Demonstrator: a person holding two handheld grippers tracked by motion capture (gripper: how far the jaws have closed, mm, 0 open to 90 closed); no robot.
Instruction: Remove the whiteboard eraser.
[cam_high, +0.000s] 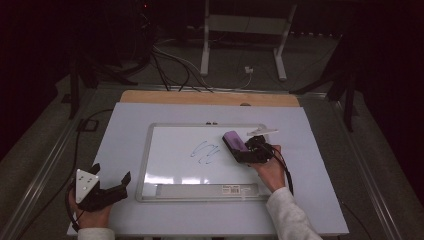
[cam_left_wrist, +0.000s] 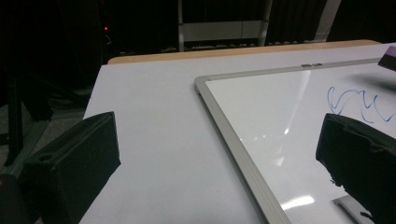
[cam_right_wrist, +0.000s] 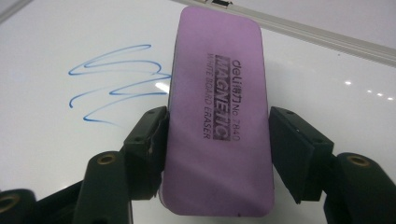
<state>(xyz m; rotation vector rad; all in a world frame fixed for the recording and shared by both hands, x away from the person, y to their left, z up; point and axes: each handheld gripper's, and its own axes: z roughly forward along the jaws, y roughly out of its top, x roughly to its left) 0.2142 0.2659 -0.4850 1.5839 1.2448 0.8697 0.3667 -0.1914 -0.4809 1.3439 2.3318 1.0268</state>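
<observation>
Right gripper (cam_right_wrist: 217, 140): pinching the purple eraser (cam_right_wrist: 218, 107) above the whiteboard (cam_high: 175, 165), beside the blue scribble (cam_right_wrist: 116, 84)
Left gripper (cam_high: 111, 186): jaws spread, empty, near the tabletop's (cam_high: 125, 130) front left corner

A dim lab or recording room: black curtains (cam_high: 45, 45) close off the back, loose cables (cam_high: 170, 65) trail over the grey floor (cam_high: 30, 145), and a white metal stand (cam_high: 245, 30) rises behind the paper-covered worktop (cam_high: 125, 130).
</observation>
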